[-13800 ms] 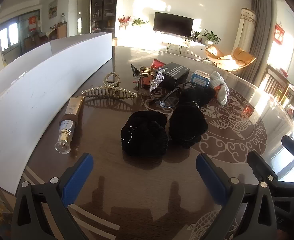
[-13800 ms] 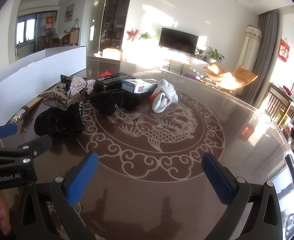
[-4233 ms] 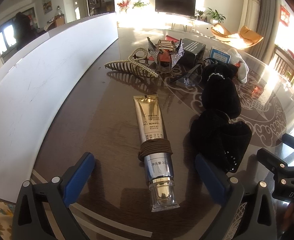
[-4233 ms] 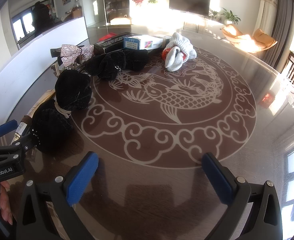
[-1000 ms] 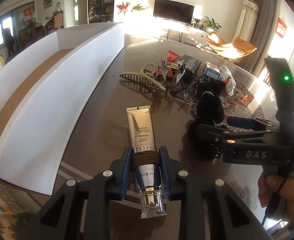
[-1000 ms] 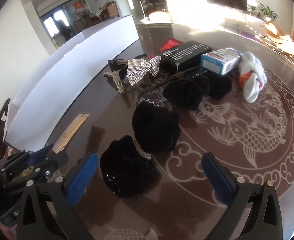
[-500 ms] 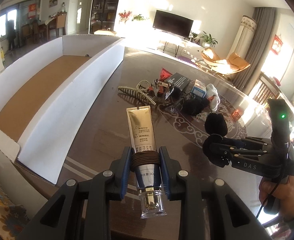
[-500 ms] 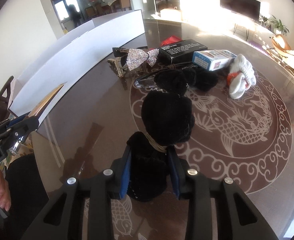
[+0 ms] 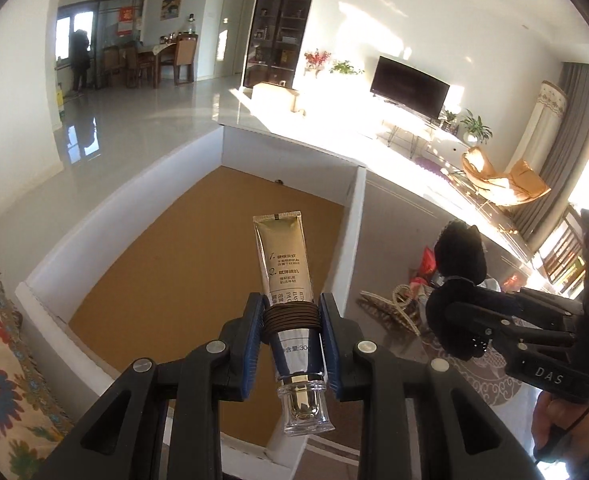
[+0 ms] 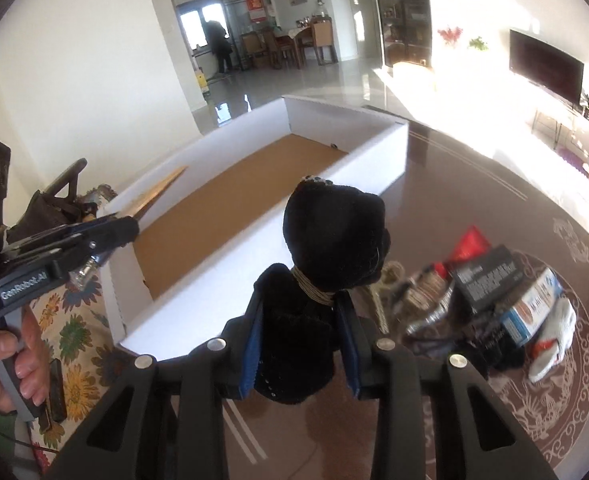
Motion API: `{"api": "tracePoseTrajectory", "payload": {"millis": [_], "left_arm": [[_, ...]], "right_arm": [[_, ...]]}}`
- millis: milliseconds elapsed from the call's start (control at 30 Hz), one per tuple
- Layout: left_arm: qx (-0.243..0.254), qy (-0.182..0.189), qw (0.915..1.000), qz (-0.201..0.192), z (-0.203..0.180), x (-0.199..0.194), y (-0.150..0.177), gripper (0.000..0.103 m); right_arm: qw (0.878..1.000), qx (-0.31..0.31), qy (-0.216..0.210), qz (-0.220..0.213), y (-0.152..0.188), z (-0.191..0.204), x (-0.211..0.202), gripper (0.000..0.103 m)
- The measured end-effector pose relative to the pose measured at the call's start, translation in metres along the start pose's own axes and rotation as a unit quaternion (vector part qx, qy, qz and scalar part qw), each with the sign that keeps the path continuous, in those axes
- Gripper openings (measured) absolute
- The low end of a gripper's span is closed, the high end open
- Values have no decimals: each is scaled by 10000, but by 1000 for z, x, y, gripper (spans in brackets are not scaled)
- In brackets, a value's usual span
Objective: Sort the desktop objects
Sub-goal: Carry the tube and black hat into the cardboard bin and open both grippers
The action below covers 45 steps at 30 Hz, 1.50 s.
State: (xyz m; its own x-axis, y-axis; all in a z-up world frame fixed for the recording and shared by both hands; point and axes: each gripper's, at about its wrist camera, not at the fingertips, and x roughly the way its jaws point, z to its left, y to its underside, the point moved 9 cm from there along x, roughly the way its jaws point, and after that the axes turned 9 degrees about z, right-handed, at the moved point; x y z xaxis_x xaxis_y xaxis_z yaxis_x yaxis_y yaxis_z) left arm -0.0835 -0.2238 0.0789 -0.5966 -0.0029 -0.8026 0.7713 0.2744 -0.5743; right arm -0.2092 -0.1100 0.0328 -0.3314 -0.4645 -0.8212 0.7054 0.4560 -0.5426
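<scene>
Two grippers, both loaded. Half the desk clutter at the right of the right wrist view is smeared: I can make out a black box (image 10: 488, 276), a blue-and-white carton (image 10: 532, 310) and a white glove (image 10: 554, 336), the rest is mush. Left gripper (image 9: 292, 330) has its fingers clamped on the gold tube (image 9: 288, 280) at the brown band, cap toward the camera, above the white box (image 9: 352, 232) in mid-frame. Right gripper (image 10: 302, 340) is pinching the black velvet pouch (image 10: 330, 232) near its tied neck, top sticking out past the pads.
</scene>
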Motion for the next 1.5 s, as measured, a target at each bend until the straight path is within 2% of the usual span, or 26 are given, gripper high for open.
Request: {"api": "tracePoseTrajectory", "payload": {"millis": [133, 267, 333, 367, 400, 433, 467, 533, 600, 733, 867, 967, 1133, 1267, 1400, 1500], "left_arm": [[-165, -396, 9988, 222, 44, 25, -10, 28], [-285, -621, 9962, 543, 73, 58, -8, 28], [-377, -804, 9925, 834, 87, 76, -6, 30], [-406, -861, 9903, 1011, 92, 85, -4, 31], [-430, -916, 9882, 1151, 96, 92, -1, 37], [-454, -995, 9865, 1219, 101, 96, 1, 47], [-463, -1056, 9857, 1225, 103, 97, 2, 52], [-377, -1141, 9865, 1111, 103, 96, 4, 71], [-159, -1348, 9854, 1027, 100, 96, 7, 75], [415, -1737, 9800, 878, 91, 96, 6, 75], [811, -1889, 9726, 1089, 89, 109, 8, 75], [1111, -2176, 9645, 1008, 87, 109, 7, 75], [1231, -2305, 9619, 803, 88, 105, 4, 75], [1414, -2494, 9549, 770, 91, 101, 8, 75], [1356, -2508, 9557, 735, 97, 96, 9, 75], [1353, -2402, 9592, 624, 93, 93, 9, 75]], "right_arm": [[9992, -358, -163, -88, -51, 51, 24, 35], [9970, -720, -273, 83, -71, 94, 66, 35], [9958, -850, -241, 236, -71, 105, 92, 37], [9955, -862, -209, 332, -71, 108, 105, 45], [9948, -889, -144, 484, -69, 109, 116, 55], [9934, -933, -79, 667, -67, 110, 128, 80], [9920, -982, -2, 787, -65, 109, 137, 88], [9896, -1159, 279, 804, -63, 106, 146, 88], [9854, -1418, 504, 800, -60, 103, 152, 88], [9776, -1869, 720, 654, -49, 100, 151, 88], [9746, -1990, 855, 560, -46, 101, 146, 89], [9740, -2015, 905, 503, -46, 101, 145, 89], [9804, -1774, 742, 421, -49, 99, 140, 89], [9854, -1587, 557, 268, -44, 101, 131, 89], [9843, -1659, 592, 152, -33, 109, 126, 89], [9817, -1769, 704, 66, -29, 114, 123, 89]]}}
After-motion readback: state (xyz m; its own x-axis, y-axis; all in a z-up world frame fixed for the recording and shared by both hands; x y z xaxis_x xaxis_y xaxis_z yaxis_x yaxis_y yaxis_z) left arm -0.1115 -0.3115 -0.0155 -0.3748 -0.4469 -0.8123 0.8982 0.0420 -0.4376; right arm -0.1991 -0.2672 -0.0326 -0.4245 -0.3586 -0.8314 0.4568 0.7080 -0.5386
